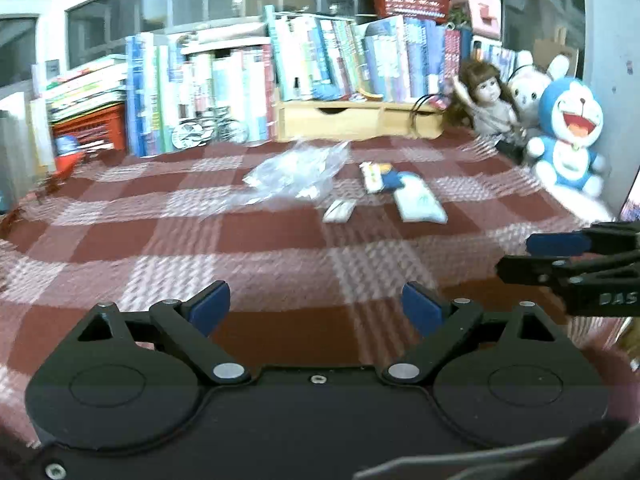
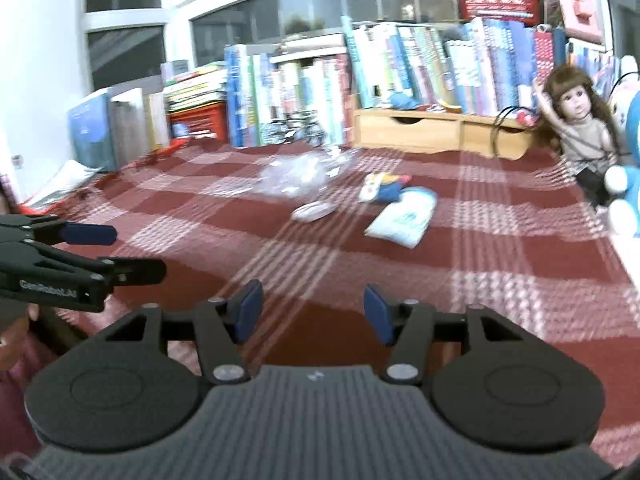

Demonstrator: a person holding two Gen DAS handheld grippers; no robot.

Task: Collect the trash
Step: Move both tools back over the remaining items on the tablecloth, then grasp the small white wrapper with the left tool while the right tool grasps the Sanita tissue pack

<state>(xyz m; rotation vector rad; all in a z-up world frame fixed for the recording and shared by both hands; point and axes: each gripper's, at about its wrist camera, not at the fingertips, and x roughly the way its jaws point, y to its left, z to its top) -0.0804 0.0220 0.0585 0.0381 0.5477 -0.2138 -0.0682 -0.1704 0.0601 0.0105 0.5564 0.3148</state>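
Trash lies in the middle of a red-and-white checked cloth: a crumpled clear plastic bag, a white-and-blue packet, a colourful wrapper and a small flat white piece. My left gripper stands open over the near cloth, nothing between its blue pads, well short of the trash. My right gripper is open too, empty, and equally far back. Each gripper shows in the other's view at the edge.
A row of books and a wooden drawer box line the back. A doll, a white plush and a blue cat plush sit at the right. An orange crate stands back left.
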